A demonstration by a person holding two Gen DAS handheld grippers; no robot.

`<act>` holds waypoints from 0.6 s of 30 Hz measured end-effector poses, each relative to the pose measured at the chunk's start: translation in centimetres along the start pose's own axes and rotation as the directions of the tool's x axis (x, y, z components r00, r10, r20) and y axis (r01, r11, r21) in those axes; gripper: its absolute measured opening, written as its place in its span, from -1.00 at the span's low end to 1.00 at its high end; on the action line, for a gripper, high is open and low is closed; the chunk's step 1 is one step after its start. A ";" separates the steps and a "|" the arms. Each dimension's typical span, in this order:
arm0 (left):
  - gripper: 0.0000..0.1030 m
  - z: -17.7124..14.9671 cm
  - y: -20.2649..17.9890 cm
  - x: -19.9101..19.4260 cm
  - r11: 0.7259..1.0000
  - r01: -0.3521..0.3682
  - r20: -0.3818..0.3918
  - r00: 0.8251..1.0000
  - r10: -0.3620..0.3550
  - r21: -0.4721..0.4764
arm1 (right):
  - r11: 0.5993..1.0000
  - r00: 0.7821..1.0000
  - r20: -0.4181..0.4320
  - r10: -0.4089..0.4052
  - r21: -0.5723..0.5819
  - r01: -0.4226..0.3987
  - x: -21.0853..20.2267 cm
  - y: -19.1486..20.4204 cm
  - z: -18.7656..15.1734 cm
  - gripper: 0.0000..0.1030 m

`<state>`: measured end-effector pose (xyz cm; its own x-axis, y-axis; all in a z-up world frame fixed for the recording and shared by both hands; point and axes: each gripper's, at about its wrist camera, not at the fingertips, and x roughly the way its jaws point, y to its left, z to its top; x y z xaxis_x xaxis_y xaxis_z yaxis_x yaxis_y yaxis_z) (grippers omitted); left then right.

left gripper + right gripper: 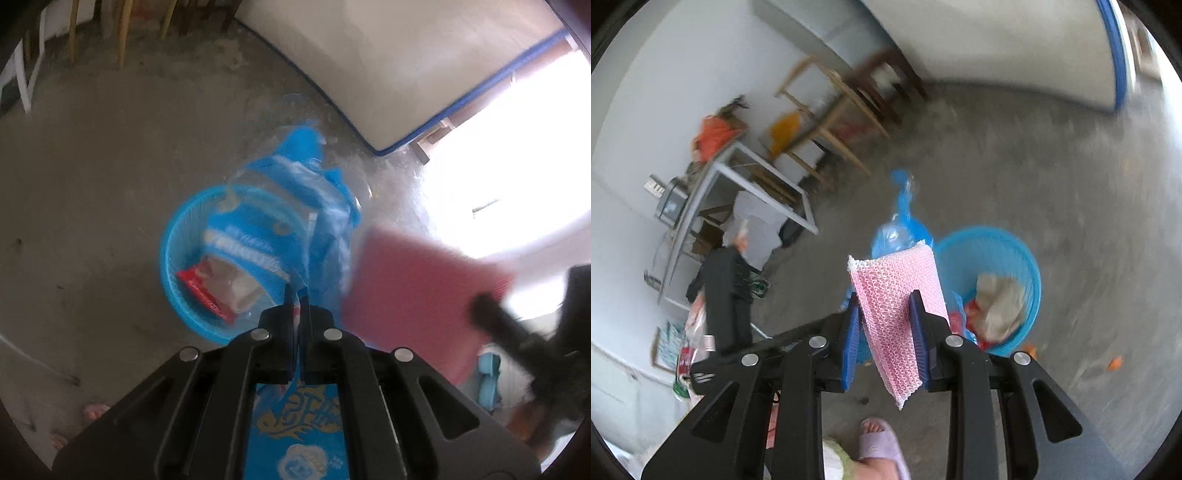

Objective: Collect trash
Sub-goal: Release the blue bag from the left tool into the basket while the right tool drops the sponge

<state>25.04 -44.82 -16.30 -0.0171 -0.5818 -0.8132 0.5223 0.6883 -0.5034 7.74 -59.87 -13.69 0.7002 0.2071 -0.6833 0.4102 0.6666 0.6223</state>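
A: Item one: left gripper, clenched on blue-and-clear plastic packaging. Location?

B: Hanging forward and down from the closed tips, long axis running away from the jaws, far end over the blue basket on the concrete floor. Basket directly ahead and below.

A: Item two: right gripper, grasping a pink mesh cloth. Position?

B: Pinched between the blue pads, long axis roughly along the fingers, white-edged top standing past the tips, lower corner hanging back under the jaws. Basket ahead and to the right in that view, near but not beneath the cloth.

A: Basket contents?

B: Red-and-white wrapper, crumpled pale wrapper; nothing finer legible through blur.

A: Nearer hand?

B: Left, by appearance; packaging already overlapping the rim. Right needing a shift rightward before release. Slippered foot close below.
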 end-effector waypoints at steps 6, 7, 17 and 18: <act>-0.92 1.8 1.5 4.4 0.996 -0.008 -0.024 1.000 0.006 -0.086 | 0.984 0.998 -0.043 0.035 0.179 -0.027 5.5 -5.3 -0.2 -0.50; -0.68 1.7 1.7 4.8 0.996 -0.015 -0.031 0.999 0.012 -0.091 | 0.980 0.998 -0.039 0.039 0.195 -0.031 6.2 -6.0 0.0 -0.49; 0.26 2.4 2.1 3.3 0.990 -0.027 0.062 0.997 0.036 -0.138 | 0.941 0.986 -0.150 -0.073 0.318 0.118 15.7 -13.9 -1.8 -0.29; 0.26 2.3 2.0 2.7 0.990 -0.016 0.074 0.997 0.026 -0.138 | 0.935 0.984 -0.152 -0.094 0.324 0.140 15.8 -14.4 -2.2 -0.28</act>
<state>27.99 -46.01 -18.88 0.0595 -0.5936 -0.8025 0.3994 0.7510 -0.5259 11.65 -64.58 -34.29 0.5613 0.2496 -0.7891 0.6713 0.4203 0.6105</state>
